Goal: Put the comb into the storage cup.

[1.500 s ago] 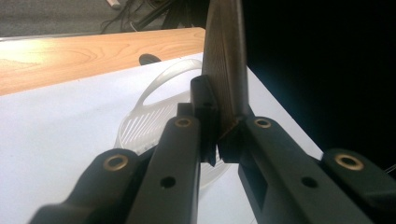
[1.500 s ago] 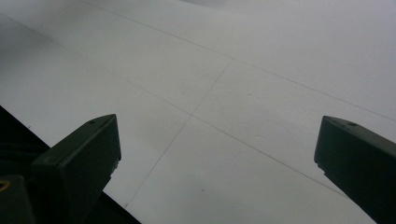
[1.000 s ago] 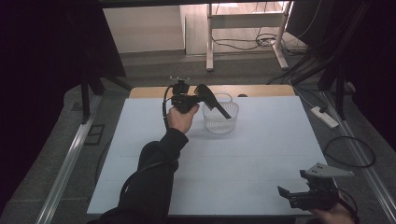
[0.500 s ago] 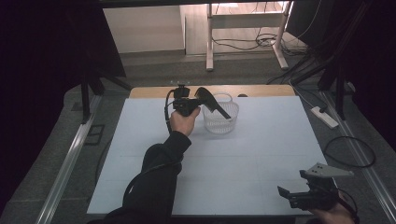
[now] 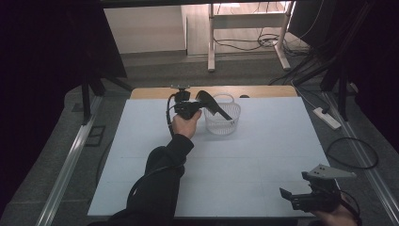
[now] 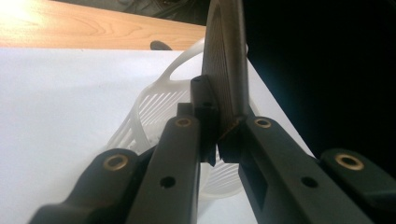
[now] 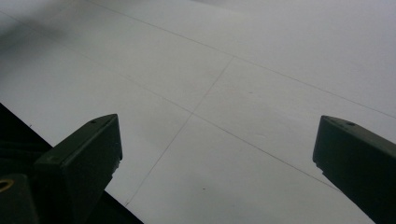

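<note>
My left gripper (image 5: 199, 103) is shut on a dark ribbed flat piece (image 5: 214, 106), which slants over the rim of a white slotted basket (image 5: 223, 125) near the table's far middle. In the left gripper view the ribbed piece (image 6: 225, 60) stands upright between the fingertips of the left gripper (image 6: 217, 128), with the basket (image 6: 154, 105) just behind and below them. At the front right corner my right gripper (image 5: 287, 195) hovers low over the white sheet. Its jaws stand wide apart with nothing between them, as the right gripper (image 7: 217, 140) view shows.
A white sheet (image 5: 254, 155) covers most of the table, with a strip of bare wood (image 5: 150, 92) along the far edge. A small dark object (image 5: 243, 96) lies on that strip. A power strip (image 5: 328, 117) and cables lie on the floor at the right.
The left hand has sunk a little with the ribbed piece, closer to the basket. The right gripper has stayed put.
</note>
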A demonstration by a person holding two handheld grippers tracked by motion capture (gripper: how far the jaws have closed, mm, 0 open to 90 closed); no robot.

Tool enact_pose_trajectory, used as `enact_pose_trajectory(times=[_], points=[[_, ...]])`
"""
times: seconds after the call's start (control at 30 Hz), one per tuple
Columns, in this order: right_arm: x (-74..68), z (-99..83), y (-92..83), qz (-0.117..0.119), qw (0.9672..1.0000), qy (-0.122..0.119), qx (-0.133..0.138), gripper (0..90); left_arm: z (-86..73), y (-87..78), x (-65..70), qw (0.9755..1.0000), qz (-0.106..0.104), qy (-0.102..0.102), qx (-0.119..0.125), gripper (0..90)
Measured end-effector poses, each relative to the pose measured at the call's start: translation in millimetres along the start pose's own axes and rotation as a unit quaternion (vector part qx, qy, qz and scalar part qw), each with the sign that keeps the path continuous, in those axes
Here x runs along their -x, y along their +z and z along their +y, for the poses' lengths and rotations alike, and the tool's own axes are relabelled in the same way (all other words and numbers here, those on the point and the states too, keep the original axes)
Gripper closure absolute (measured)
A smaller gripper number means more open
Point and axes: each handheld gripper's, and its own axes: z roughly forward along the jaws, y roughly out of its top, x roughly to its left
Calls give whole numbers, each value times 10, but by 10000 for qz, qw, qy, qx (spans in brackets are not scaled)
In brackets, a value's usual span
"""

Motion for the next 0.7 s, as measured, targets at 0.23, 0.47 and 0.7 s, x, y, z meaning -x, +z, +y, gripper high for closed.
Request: enact_pose_trajectory(times=[0.23, 0.47, 0.7], points=[[-1, 0, 0, 2, 10000, -4, -3, 19, -59, 10, -90, 9996, -58, -269, 76, 872], [-2, 2, 3, 2, 10000, -19, -22, 19, -106, 0, -184, 9991, -12, -403, 90, 845], [-2, 3, 5, -3, 10000, -35, -33, 20, -123, -11, -230, 9989, 51, -448, 138, 748]])
